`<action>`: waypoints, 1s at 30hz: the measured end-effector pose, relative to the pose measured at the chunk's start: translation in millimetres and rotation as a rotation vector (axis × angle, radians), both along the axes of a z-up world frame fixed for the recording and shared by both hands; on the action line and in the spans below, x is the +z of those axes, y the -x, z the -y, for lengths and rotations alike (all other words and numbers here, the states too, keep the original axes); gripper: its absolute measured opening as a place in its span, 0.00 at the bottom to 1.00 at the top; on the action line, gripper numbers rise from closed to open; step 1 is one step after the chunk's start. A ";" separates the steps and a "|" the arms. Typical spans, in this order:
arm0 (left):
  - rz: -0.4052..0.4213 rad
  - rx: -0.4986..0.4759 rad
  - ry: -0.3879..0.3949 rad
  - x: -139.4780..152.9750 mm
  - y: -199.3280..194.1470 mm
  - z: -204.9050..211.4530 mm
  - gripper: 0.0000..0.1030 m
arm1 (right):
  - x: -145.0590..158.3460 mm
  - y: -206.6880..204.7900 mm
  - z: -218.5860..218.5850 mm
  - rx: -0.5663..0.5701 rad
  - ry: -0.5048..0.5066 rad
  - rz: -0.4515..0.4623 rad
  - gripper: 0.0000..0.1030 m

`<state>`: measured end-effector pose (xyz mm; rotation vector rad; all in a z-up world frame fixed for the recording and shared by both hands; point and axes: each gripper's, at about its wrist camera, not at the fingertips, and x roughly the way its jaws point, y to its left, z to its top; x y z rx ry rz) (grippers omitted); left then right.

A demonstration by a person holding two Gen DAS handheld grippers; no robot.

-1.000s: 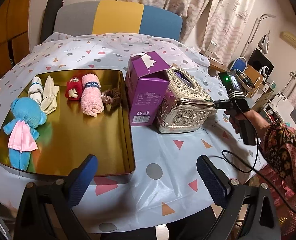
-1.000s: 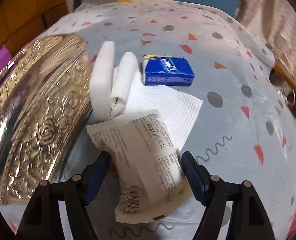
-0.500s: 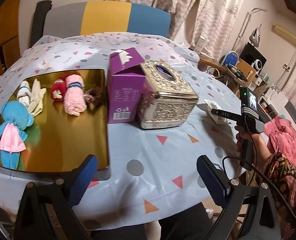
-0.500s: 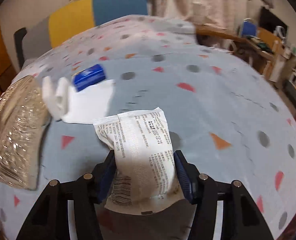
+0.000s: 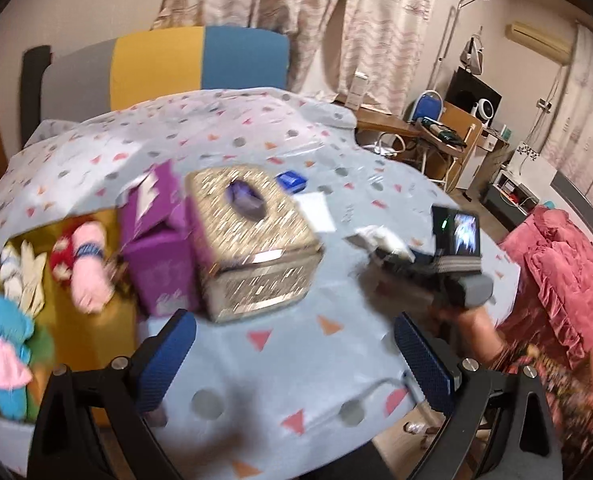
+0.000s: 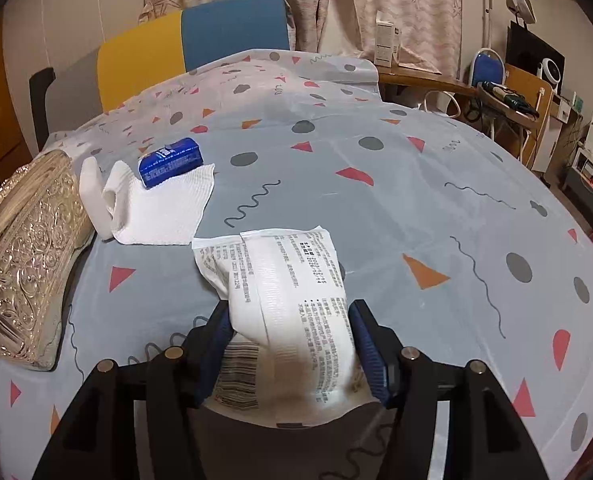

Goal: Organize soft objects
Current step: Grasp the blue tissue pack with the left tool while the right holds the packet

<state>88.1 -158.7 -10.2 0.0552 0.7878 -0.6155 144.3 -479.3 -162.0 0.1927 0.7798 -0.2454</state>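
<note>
My right gripper (image 6: 290,344) is shut on a white printed soft packet (image 6: 284,308) and holds it above the tablecloth; it shows from the left wrist view (image 5: 380,240) too. My left gripper (image 5: 292,356) is open and empty above the table's near edge. A gold tray (image 5: 92,312) at the left holds a blue plush bear (image 5: 4,344), a pink rolled towel (image 5: 90,268), a red soft toy (image 5: 62,260) and white socks (image 5: 20,272). A white paper towel (image 6: 164,208), a white roll (image 6: 92,196) and a blue tissue pack (image 6: 170,162) lie left of the packet.
An ornate gold tissue box (image 5: 252,240) (image 6: 24,256) and a purple carton (image 5: 160,252) stand between the tray and the right gripper. A chair (image 5: 176,64) stands behind the table. A red sofa (image 5: 564,272) is at the right.
My right gripper closed on the packet and lifted it back from the tissue box. The left wrist view has swung right and pulled back, now blurred.
</note>
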 end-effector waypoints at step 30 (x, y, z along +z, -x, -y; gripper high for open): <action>-0.321 -0.012 -0.614 -93.5 -328.4 255.9 1.00 | -7.2 6.4 16.2 0.003 -0.143 0.075 0.62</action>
